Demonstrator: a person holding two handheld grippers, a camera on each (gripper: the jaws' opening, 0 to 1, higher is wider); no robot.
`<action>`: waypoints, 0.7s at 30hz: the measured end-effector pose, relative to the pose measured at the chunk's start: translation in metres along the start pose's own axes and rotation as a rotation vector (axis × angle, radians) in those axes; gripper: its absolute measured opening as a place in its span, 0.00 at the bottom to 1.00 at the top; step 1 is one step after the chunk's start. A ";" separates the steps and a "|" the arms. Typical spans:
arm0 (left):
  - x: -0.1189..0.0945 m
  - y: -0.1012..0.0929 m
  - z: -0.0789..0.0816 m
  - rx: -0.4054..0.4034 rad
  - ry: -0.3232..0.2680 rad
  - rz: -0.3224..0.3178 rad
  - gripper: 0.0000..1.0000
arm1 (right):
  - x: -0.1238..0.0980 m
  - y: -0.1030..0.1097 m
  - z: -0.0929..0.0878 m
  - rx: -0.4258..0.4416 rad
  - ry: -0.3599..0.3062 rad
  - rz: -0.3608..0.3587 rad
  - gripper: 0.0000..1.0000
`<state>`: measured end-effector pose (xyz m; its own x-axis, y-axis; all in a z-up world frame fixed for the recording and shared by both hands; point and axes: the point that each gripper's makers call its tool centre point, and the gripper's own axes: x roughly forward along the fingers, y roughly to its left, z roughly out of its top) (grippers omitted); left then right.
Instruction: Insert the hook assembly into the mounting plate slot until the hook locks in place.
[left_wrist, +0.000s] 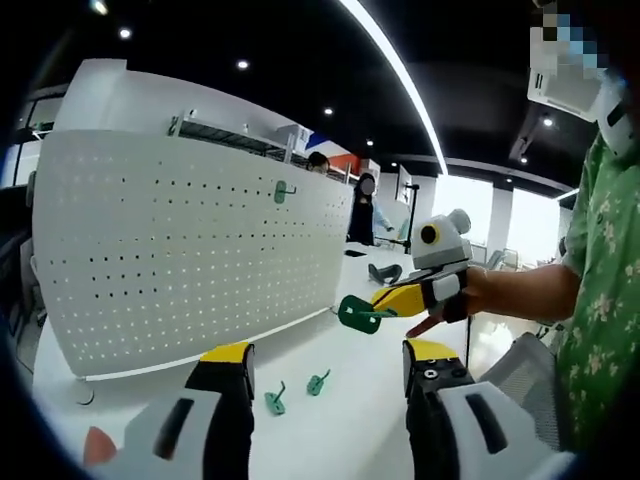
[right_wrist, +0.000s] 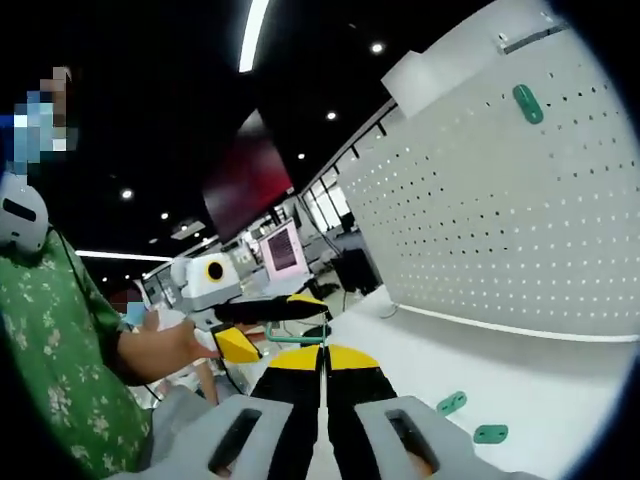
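right tongs (left_wrist: 372, 308) raised, gripping green hook (left_wrist: 356, 314)

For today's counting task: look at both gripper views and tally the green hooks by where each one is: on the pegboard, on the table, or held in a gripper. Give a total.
On the pegboard: 1 green hook
On the table: 2 green hooks
Held in the right gripper: 1 green hook
Total: 4

Matt white perforated panel (left_wrist: 190, 250); green plastic hook (left_wrist: 357, 314); smooth tabletop (left_wrist: 330, 410).

Ceiling light strip (left_wrist: 395, 65) (lit)
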<state>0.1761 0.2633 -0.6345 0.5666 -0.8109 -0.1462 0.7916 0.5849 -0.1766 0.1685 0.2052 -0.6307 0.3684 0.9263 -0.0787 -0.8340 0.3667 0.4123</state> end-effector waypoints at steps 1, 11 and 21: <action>0.000 0.000 0.002 -0.003 -0.004 -0.004 0.60 | 0.000 0.001 0.001 -0.001 -0.002 0.003 0.00; 0.002 -0.007 0.015 -0.023 -0.043 -0.056 0.49 | 0.001 0.011 0.009 -0.014 -0.024 0.034 0.00; 0.003 -0.018 0.019 -0.050 -0.068 -0.116 0.31 | 0.003 0.021 0.011 -0.014 -0.037 0.062 0.00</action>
<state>0.1678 0.2499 -0.6131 0.4871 -0.8715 -0.0560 0.8414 0.4855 -0.2373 0.1563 0.2146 -0.6123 0.3304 0.9436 -0.0193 -0.8615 0.3099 0.4023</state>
